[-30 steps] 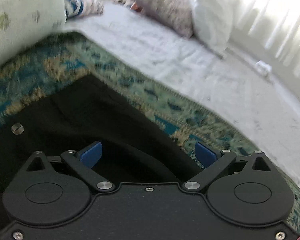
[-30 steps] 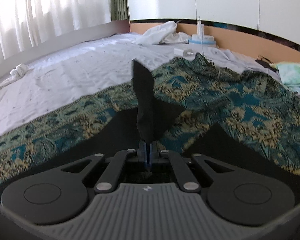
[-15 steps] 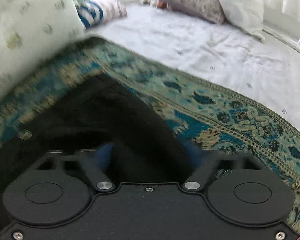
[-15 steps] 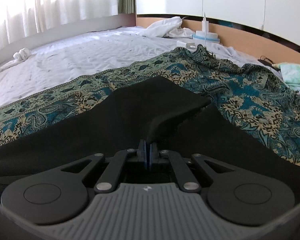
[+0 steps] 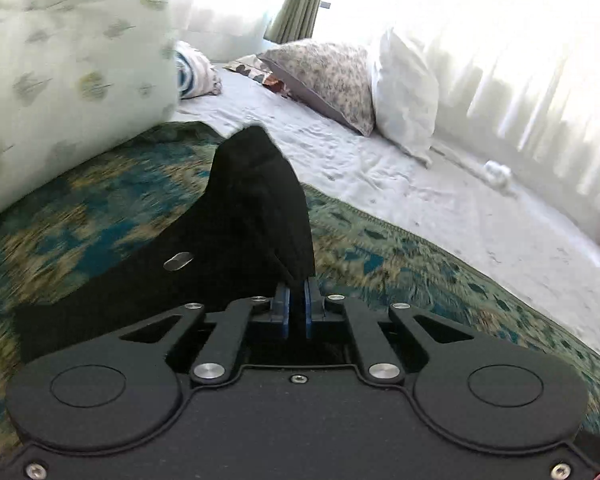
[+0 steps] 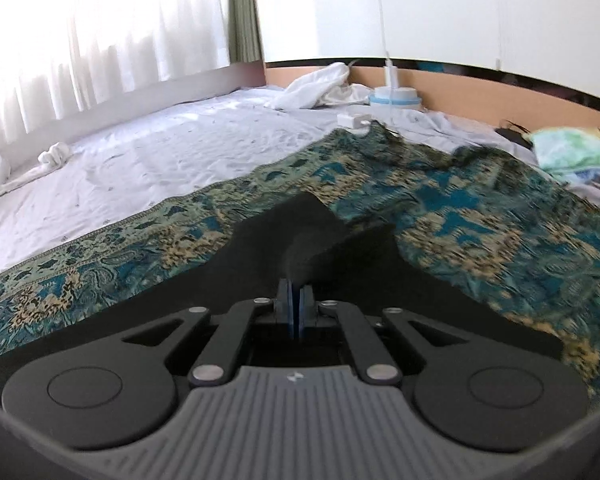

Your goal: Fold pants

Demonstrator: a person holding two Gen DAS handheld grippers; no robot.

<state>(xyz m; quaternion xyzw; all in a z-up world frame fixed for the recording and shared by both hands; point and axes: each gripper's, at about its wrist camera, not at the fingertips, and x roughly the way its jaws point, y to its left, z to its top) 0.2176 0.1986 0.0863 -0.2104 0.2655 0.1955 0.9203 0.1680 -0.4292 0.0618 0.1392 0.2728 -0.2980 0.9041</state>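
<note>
Because the black pants (image 5: 256, 208) look soft and limp, left gripper (image 5: 297, 300) and right gripper (image 6: 296, 300) each pinch an edge, jaws pressed together on cloth.

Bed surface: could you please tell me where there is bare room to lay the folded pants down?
The white sheet is bare between the patterned blanket and the curtained wall, from the pillows to the rumpled white cloth. The blanket's far corner is also free. The head end, by the pillows and the green-print cushion, is crowded, as is the headboard side with its small items.
</note>
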